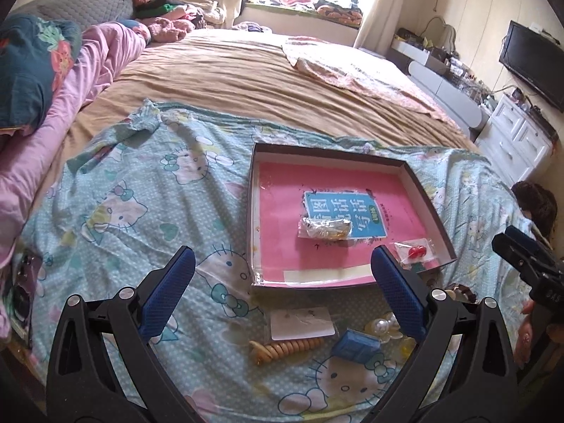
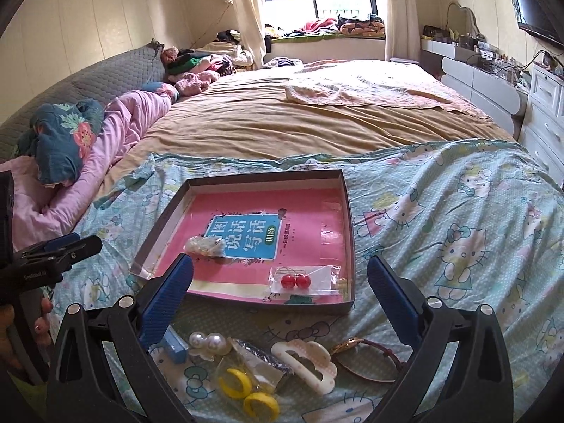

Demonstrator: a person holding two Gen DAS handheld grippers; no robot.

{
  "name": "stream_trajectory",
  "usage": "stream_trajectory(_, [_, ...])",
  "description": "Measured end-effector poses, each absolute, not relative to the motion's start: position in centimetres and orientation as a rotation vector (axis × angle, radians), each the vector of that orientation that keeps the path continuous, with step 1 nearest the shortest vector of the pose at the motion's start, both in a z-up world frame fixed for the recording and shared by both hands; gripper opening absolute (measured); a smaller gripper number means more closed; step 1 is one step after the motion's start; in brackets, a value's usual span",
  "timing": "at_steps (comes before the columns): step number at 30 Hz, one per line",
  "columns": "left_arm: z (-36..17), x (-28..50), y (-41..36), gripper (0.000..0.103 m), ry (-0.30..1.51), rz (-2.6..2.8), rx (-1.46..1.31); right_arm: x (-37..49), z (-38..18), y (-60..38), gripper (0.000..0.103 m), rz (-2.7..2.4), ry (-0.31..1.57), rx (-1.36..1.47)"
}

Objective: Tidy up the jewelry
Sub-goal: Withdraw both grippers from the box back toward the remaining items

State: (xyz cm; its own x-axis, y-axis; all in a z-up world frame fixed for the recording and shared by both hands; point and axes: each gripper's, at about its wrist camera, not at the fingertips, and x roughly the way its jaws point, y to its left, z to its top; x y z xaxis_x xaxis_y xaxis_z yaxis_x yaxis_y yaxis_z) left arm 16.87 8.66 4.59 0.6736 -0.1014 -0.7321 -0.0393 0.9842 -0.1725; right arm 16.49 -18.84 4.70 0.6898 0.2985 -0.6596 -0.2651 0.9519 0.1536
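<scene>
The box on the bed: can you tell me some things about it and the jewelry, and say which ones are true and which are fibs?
1. The bag of red earrings lies inside the box. True.
2. The yellow earrings are already in the box. False: they lie on the bedsheet in front of it.
3. The right gripper is holding the cloud-shaped hair clip. False: the jaws are open and empty, and the clip lies on the sheet.
4. A small bag of gold jewelry rests on the blue label in the box. True.
5. The left gripper is open. True.
6. The spiral hair tie sits inside the box. False: it lies outside, on the sheet.
</scene>
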Motion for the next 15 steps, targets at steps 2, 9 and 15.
stream_trajectory(2, [5.2, 16.4, 8.6, 0.093, 0.815, -0.036, -0.184, 16.1, 5.1, -18.9, 0.098, 0.318, 0.737, 0.041])
stream_trajectory(9, [5.8, 15.4, 7.7, 0.093, 0.790, -0.046, -0.162, 14.3, 6.2, -19.3, 0.098, 0.325, 0.712, 0.035])
stream_trajectory(15, [4.9, 14.0, 7.4, 0.093, 0.800, -0.049, -0.159, 13.0, 6.2, -19.4, 0.098, 0.336, 0.712, 0.017])
